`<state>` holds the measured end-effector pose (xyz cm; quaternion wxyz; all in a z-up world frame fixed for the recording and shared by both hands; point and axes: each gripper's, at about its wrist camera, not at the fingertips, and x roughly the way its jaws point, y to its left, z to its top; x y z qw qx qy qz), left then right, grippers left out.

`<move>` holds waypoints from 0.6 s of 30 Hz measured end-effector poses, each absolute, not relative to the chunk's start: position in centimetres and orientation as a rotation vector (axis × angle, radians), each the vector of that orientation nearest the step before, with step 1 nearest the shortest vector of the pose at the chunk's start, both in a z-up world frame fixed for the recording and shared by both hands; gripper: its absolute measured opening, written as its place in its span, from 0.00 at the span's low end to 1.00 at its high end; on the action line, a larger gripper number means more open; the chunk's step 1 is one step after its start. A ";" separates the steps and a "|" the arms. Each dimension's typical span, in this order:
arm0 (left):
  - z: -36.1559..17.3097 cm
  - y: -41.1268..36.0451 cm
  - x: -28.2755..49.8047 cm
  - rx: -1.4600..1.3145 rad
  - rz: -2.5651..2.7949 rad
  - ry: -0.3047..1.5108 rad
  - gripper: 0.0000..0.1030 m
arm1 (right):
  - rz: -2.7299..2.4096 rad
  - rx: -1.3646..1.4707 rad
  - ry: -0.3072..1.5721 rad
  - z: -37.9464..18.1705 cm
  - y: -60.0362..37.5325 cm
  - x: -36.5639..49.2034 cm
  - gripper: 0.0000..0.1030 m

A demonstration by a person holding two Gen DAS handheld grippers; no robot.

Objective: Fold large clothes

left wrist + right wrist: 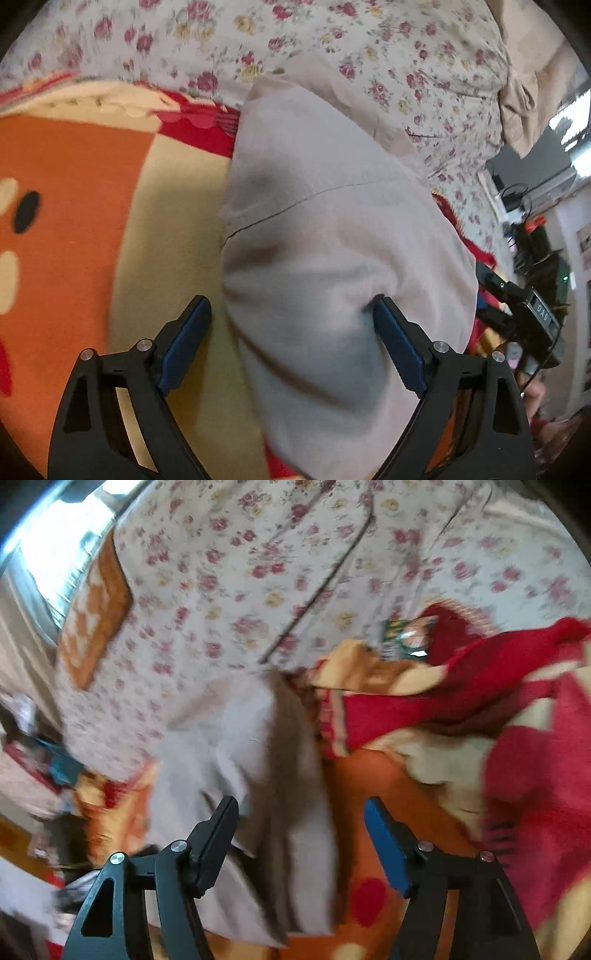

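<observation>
Getting ready to fold the big pale garment [332, 229]

It lies on the orange and red blanket [74, 177] on the bed, already doubled over. My left gripper [291, 314] is wide open over its near edge, so I can pinch it. My right gripper [301, 812] is wide open too, holding nothing.

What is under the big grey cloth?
The pale grey folded garment lies on an orange, cream and red patterned blanket, with a flowery bedsheet beyond it. Anything directly beneath the garment is covered, so it cannot be seen.
</observation>
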<state>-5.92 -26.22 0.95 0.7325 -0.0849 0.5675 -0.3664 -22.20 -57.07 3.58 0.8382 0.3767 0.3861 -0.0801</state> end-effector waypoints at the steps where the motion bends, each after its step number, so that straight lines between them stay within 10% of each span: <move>1: 0.7 -26.4 -5.6 -0.196 -0.815 1.253 0.88 | -0.144 0.829 0.811 3.2 -57.2 -21.6 0.66; 9: 0.4 -26.9 -4.3 -0.223 -0.868 1.296 0.88 | -0.001 0.927 0.791 1.7 -57.6 -18.3 0.79; 12: 0.2 -26.3 -4.3 -0.227 -0.902 1.289 0.88 | 0.026 1.013 0.695 1.8 -58.4 -19.6 1.00; 18: 0.1 -27.5 -4.5 -0.191 -0.909 1.277 0.98 | 0.043 0.871 0.874 0.2 -56.5 -17.1 1.00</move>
